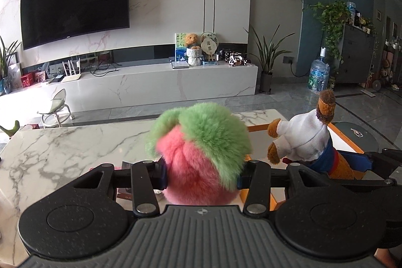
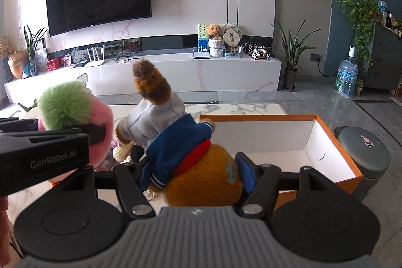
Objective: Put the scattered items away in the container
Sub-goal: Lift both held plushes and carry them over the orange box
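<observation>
With your left gripper (image 1: 202, 176) clamped on the fluffy pink-and-green plush ball (image 1: 201, 155) and your right gripper (image 2: 198, 175) squeezing the brown plush doll in a blue jacket (image 2: 181, 142), both near the orange-rimmed white cardboard box (image 2: 334, 157) at right, crowded releases risk a toy snagging the rim and spilling onto the marble table (image 1: 62, 147).

An orange-rimmed box (image 2: 326, 132) rests on the marble table (image 1: 75, 142).
</observation>
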`<state>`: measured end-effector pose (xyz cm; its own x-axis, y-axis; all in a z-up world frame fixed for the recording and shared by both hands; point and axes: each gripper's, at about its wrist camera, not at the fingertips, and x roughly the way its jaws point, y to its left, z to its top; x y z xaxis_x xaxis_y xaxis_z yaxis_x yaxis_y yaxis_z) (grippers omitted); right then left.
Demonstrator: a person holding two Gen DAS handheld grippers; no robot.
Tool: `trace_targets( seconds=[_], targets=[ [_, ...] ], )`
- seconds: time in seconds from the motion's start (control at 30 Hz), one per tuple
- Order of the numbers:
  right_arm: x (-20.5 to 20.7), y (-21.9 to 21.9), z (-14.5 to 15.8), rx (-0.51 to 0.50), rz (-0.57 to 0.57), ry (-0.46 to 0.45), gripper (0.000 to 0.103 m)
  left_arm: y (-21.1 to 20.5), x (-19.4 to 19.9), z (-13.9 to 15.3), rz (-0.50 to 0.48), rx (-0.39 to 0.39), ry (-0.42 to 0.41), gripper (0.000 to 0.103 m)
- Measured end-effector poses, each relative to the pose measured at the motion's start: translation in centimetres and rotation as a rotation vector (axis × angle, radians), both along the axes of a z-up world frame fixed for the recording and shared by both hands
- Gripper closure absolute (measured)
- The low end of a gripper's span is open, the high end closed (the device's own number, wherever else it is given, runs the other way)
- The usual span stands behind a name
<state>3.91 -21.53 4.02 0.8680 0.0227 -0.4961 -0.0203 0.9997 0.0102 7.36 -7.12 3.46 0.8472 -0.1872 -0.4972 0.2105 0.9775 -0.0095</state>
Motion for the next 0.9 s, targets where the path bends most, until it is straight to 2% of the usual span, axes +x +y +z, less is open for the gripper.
trace_targets(
  seconds=[0.23,0.5,0.9],
  targets=[
    [0.6,-3.3,0.6,-0.007,-0.060,-0.010,0.035,-3.1,1.3,0.0,-0.041,0.006,0.005,0.051],
    [2.9,-7.1,0.5,-0.031,-0.114,-0.004,0.035,-6.0,3.5,-1.6,-0.071,0.007,0.057,0.051],
    [9.8,-13.0,-1.9,0.079,-0.163,0.126,0.034,-10.1,8.4,-4.9,-0.158,0.024,0.124,0.051]
  ],
)
